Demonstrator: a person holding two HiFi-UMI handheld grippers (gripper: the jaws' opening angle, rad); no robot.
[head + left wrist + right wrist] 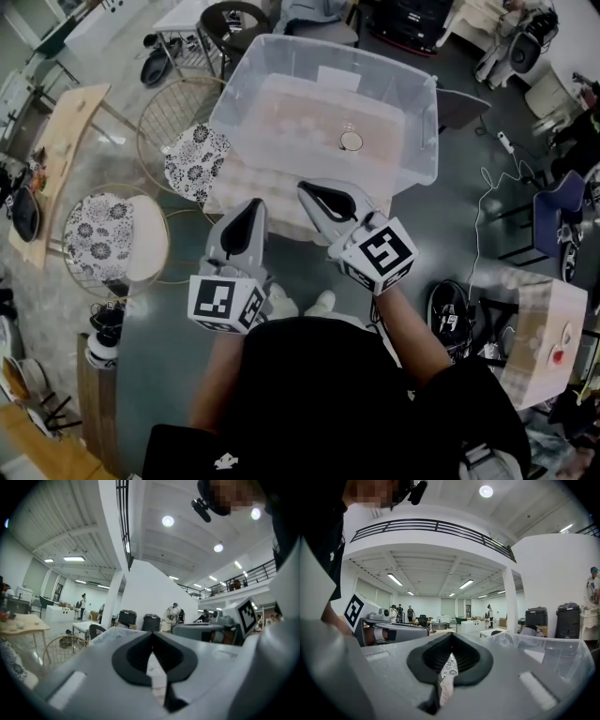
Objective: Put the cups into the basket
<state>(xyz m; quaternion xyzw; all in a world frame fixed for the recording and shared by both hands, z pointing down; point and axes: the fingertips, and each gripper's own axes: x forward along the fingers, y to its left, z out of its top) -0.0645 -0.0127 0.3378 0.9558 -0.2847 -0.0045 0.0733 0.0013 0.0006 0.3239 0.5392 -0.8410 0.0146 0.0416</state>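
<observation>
The basket is a large clear plastic bin (412, 103) on the floor in front of me. One small cup (351, 141) with a round rim stands upright inside it, right of centre. My left gripper (251, 214) is shut and empty, raised just short of the bin's near wall. My right gripper (314, 193) is also shut and empty, its tip over the bin's near edge. In the left gripper view the left gripper (151, 635) has its jaws meeting at the tips, with the bin's rim (108, 632) past them. In the right gripper view the right gripper (451, 635) shows the same, beside the bin (555, 653).
Two round wire stools with floral cushions (197, 161) (112, 236) stand left of the bin, beyond them a wooden table (61, 150). A cardboard box (536, 328), a dark bag (450, 319) and cables lie on the floor at right. People and desks are far off.
</observation>
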